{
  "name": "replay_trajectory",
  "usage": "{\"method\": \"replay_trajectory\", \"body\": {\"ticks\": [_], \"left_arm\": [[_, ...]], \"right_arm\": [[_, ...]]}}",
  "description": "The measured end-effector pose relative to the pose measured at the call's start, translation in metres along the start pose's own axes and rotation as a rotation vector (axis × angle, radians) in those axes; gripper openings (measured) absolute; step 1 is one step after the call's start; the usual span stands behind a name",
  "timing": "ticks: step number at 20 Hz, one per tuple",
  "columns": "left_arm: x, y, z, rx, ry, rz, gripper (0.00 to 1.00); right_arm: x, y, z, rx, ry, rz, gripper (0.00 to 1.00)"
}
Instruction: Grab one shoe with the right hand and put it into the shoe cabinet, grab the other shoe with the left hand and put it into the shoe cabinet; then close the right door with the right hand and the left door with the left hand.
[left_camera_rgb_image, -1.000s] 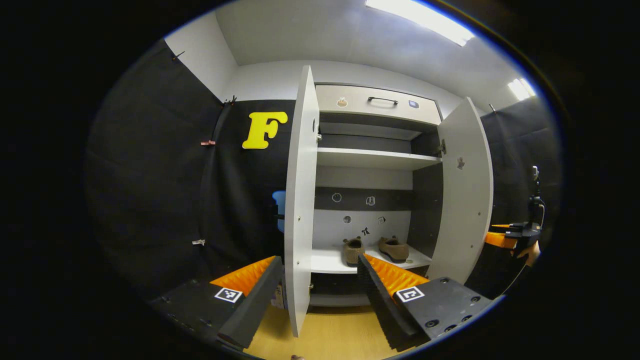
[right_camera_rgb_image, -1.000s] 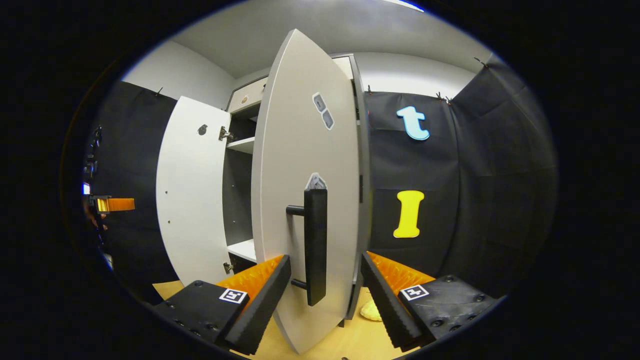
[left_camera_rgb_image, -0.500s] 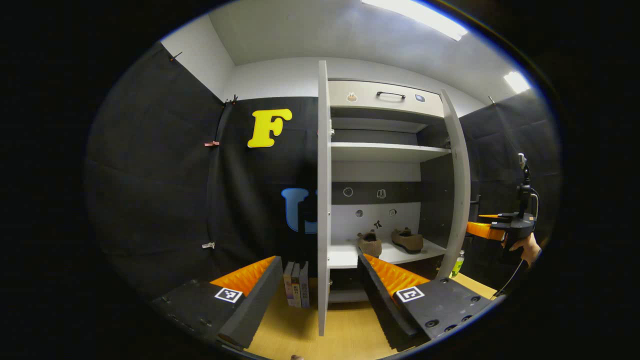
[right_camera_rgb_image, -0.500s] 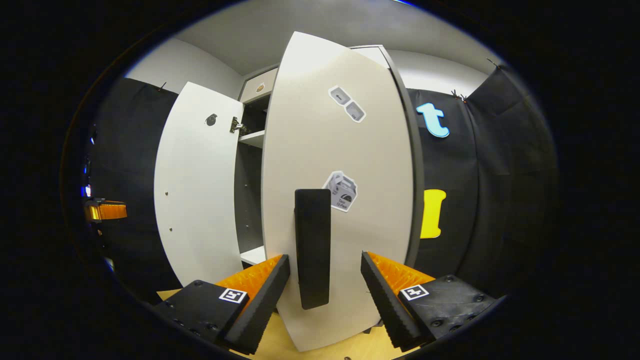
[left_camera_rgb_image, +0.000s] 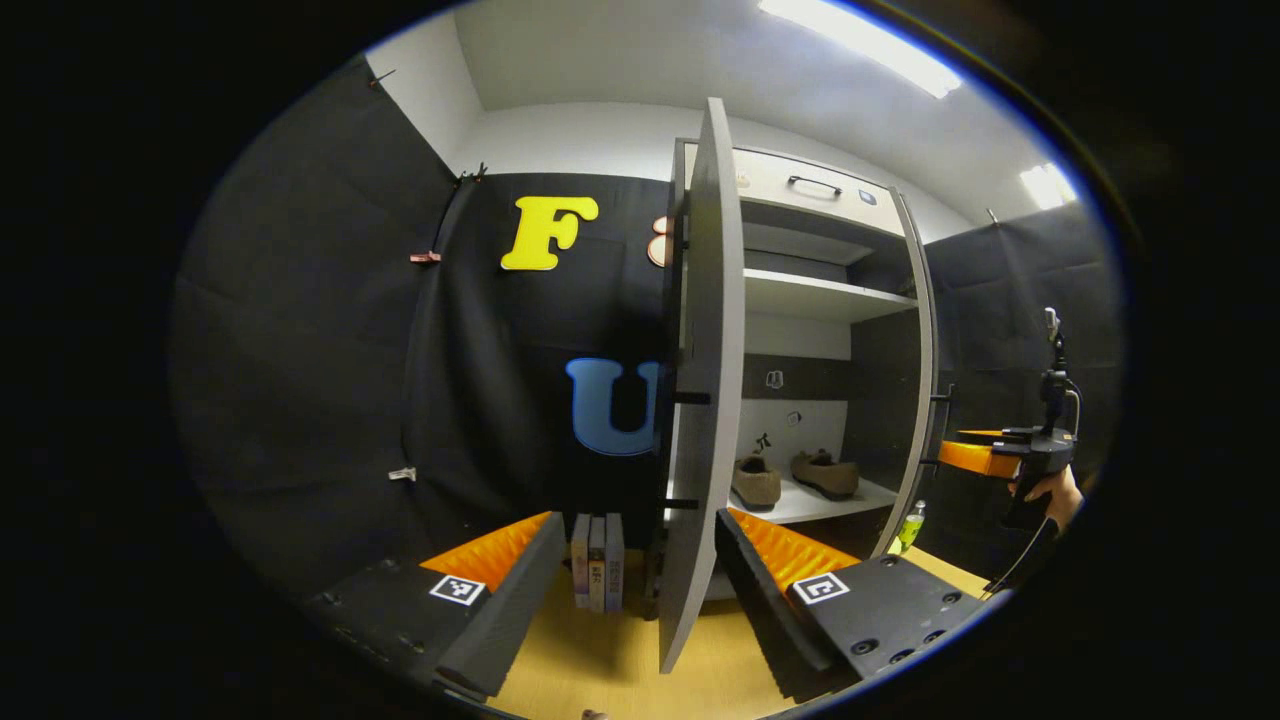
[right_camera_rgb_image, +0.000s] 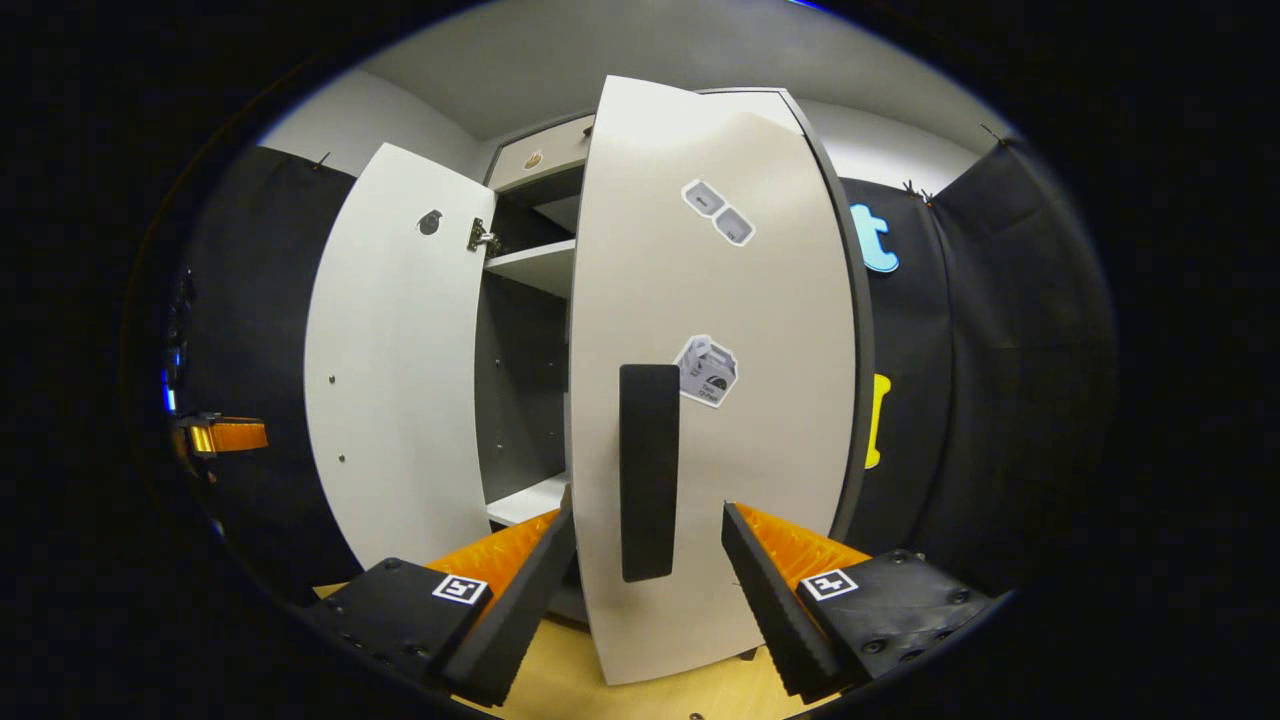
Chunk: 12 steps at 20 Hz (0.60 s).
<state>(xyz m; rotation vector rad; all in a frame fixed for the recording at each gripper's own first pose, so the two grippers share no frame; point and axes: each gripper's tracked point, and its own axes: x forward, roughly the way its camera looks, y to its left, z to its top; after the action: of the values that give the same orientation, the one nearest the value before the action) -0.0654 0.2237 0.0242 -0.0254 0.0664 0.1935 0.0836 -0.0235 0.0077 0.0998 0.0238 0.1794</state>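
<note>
Now with both shoes (left_camera_rgb_image: 795, 478) shelved, right gripper (right_camera_rgb_image: 648, 545) spread apart astride handle (right_camera_rgb_image: 648, 470) to push right door (right_camera_rgb_image: 715, 380) shut; left gripper (left_camera_rgb_image: 638, 560) likewise apart, straddling left door (left_camera_rgb_image: 697, 400) edge.

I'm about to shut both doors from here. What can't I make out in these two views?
- Left gripper view: the left door stands edge-on and hides part of the shelf holding the shoes.
- Right gripper view: the right door covers the cabinet inside, shoes included.
- Right gripper view: whether the right tongs touch the door handle cannot be told.
- Both views: sticker details are too small.
</note>
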Motion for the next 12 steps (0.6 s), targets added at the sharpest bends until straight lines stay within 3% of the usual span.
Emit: {"method": "replay_trajectory", "body": {"ticks": [6, 9, 12], "left_arm": [[0.07, 0.026, -0.021, -0.006, 0.047, -0.104, 0.95], [0.091, 0.007, -0.02, -0.016, 0.047, -0.205, 0.95], [0.093, 0.001, -0.018, -0.018, 0.047, -0.252, 0.93]], "right_arm": [[-0.043, -0.017, 0.003, -0.007, 0.007, -0.12, 0.98], [-0.057, -0.021, 0.002, -0.018, 0.015, -0.175, 0.98], [-0.065, -0.021, -0.004, -0.024, 0.029, -0.209, 0.97]]}}
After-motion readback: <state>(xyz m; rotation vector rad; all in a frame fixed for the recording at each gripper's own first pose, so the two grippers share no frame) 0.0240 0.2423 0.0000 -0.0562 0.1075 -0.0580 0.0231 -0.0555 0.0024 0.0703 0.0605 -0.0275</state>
